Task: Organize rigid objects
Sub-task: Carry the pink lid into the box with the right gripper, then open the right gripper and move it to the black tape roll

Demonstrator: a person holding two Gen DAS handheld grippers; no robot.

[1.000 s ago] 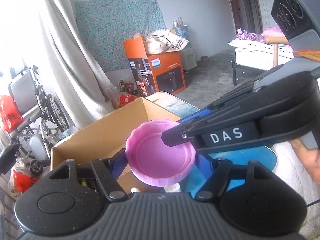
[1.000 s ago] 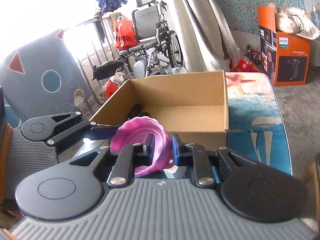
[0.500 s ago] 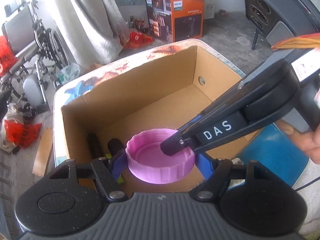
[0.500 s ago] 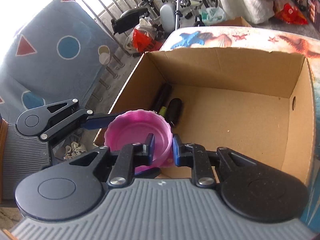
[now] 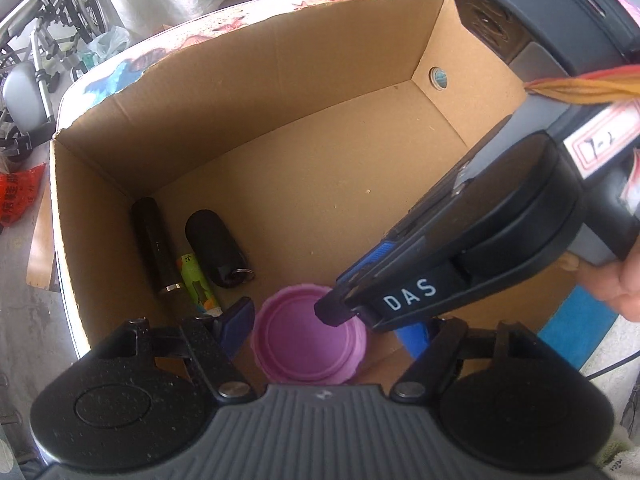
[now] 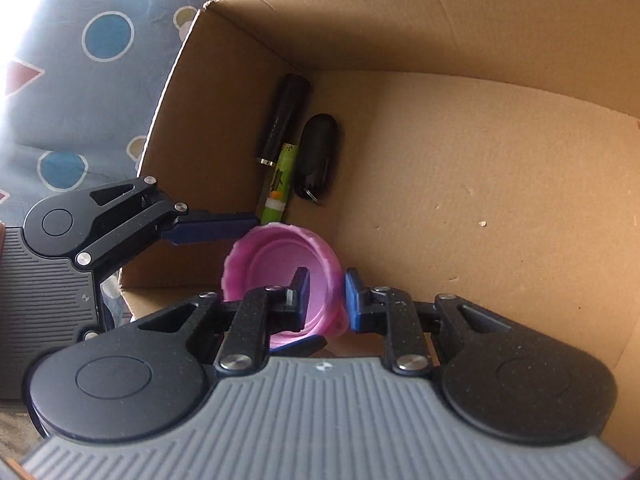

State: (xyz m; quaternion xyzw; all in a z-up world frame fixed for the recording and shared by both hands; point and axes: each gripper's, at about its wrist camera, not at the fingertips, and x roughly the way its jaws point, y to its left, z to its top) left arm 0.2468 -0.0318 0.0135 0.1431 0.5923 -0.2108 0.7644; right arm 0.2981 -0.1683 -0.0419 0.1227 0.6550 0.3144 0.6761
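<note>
A pink round lid (image 5: 304,344) hangs open side up inside the cardboard box (image 5: 280,60), low over its floor near the front wall. My right gripper (image 6: 326,290) is shut on the lid's (image 6: 276,260) rim, one finger inside and one outside. In the left wrist view it (image 5: 332,312) reaches in from the right. My left gripper (image 5: 326,328) straddles the lid and its jaws are opening, with a small gap on the right side. On the box floor (image 6: 460,160) at the left lie a black tube (image 5: 154,248), a green patterned stick (image 5: 198,280) and a black key fob (image 5: 218,248).
The box stands on a table with a sea print (image 5: 120,68). A wheelchair (image 5: 52,12) and a red bag (image 5: 20,196) are beyond it on the floor. A blue cloth with circles (image 6: 80,80) lies left of the box. A person's hand (image 5: 616,280) holds the right gripper.
Both grippers have tipped downward and carried the pink lid from in front of the box down into it. The lid now looks smaller between the left fingers.
</note>
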